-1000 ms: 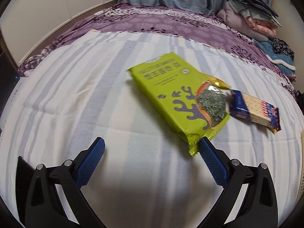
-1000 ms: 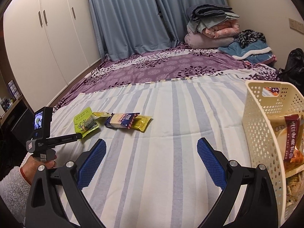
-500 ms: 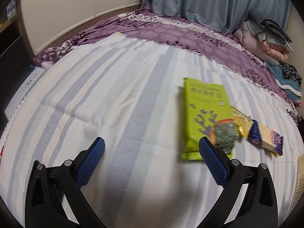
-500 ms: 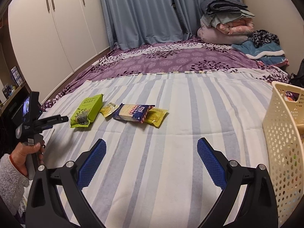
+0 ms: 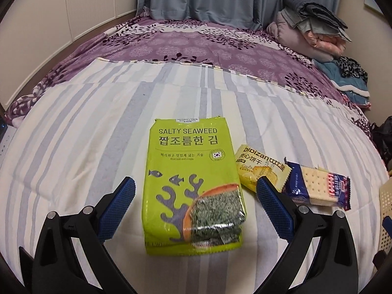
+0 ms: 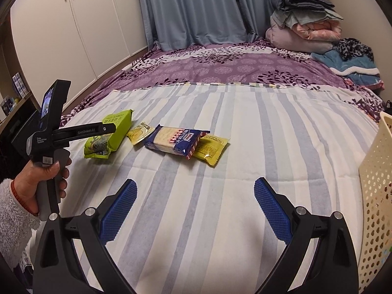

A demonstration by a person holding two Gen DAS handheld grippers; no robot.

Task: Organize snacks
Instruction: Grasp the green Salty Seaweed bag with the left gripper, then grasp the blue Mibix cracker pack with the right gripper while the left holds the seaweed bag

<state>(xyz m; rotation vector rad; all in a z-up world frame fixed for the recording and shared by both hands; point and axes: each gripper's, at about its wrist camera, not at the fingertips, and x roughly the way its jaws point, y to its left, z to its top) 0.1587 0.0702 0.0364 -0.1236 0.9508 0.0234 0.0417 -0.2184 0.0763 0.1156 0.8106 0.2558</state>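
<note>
Plainly, "SALTY SEAWEED" on green pack, "bibizan" on yellow packet.

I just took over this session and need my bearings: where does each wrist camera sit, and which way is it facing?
Left wrist: on the left gripper, low over the striped sheet, facing the seaweed pack between its open fingers.
Right wrist: on the right gripper, farther back, facing the curtains; shows the person's left hand and the basket.
Shared: seaweed pack, blue cracker pack, yellow biscuit packet.
</note>
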